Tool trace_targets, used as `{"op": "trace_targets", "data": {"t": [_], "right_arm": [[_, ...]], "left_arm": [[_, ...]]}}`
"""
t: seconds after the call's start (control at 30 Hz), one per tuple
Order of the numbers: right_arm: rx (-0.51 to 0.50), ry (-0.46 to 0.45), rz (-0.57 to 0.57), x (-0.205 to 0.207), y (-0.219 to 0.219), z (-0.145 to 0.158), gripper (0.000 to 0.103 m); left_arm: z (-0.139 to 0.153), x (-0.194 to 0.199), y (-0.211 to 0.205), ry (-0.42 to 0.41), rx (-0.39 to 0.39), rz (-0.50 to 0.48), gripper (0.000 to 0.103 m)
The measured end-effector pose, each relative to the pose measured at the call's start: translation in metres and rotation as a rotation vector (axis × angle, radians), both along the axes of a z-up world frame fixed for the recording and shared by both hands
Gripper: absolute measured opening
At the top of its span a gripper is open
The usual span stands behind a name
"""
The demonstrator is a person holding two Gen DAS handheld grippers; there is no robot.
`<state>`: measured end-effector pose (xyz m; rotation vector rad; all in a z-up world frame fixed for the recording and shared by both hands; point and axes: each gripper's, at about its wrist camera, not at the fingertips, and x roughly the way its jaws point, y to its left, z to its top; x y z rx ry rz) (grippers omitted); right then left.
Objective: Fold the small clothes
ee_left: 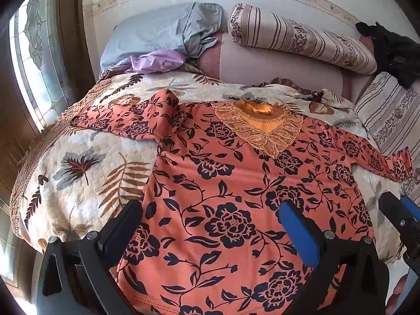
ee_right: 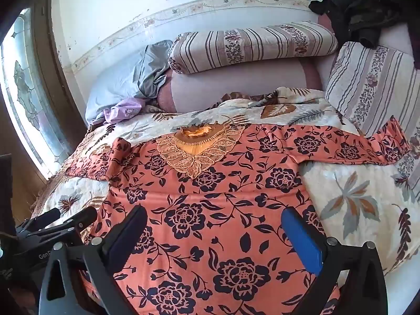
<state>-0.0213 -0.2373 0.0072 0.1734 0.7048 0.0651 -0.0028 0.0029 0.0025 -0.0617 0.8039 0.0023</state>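
An orange blouse [ee_left: 223, 183] [ee_right: 223, 197] with dark flower print and a gold lace neckline [ee_left: 262, 128] lies flat, face up, on a leaf-patterned quilt [ee_left: 84, 173]. Both sleeves are spread out sideways; the right sleeve [ee_right: 367, 147] reaches a striped cushion. My left gripper [ee_left: 210, 212] hovers open above the blouse's lower body, nothing between its fingers. My right gripper [ee_right: 216, 220] is open as well, over the same lower part. In the left wrist view the right gripper [ee_left: 399, 210] shows at the right edge; in the right wrist view the left gripper [ee_right: 68, 218] shows at the left.
Striped floral cushions [ee_right: 252, 44] [ee_right: 372, 84] line the back and right of the sofa. A grey pillow [ee_left: 162, 36] and lilac cloth [ee_left: 155, 61] lie at the back left. Dark clothing [ee_right: 362, 13] sits at the back right. A stained-glass window [ee_left: 34, 60] is at the left.
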Motion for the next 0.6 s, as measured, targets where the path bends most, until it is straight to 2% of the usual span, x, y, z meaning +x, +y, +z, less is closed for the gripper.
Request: {"op": "trace_targets", "data": {"t": [0.03,0.07,0.17,0.27,0.3,0.33,0.6], "right_arm": [[-0.004,-0.002,0.003,-0.001,0.001,0.001,0.103],[-0.009,-0.003,0.007,-0.002,0.002,0.001,0.103],[-0.012,0.004,0.022,-0.006,0.003,-0.003,0.103],[-0.015,0.021,0.038,-0.006,0.003,-0.014,0.103],[-0.001,0.029,-0.007,-0.001,-0.004,-0.023,0.103],[-0.009,0.034,-0.007,0.0,-0.002,-0.027,0.103],[-0.008,0.041,-0.005,-0.002,-0.002,-0.02,0.103]], "left_arm": [[-0.006,-0.007,0.014,-0.011,-0.046,0.0,0.103],[-0.013,-0.008,0.015,0.005,-0.009,-0.001,0.103],[-0.022,-0.001,0.008,0.043,0.022,0.0,0.103],[-0.021,0.002,0.001,0.058,0.032,-0.006,0.103],[-0.021,0.002,0.0,0.06,0.036,-0.006,0.103],[-0.021,0.003,-0.002,0.059,0.037,-0.01,0.103],[-0.021,0.004,-0.01,0.066,0.045,-0.028,0.103]]}}
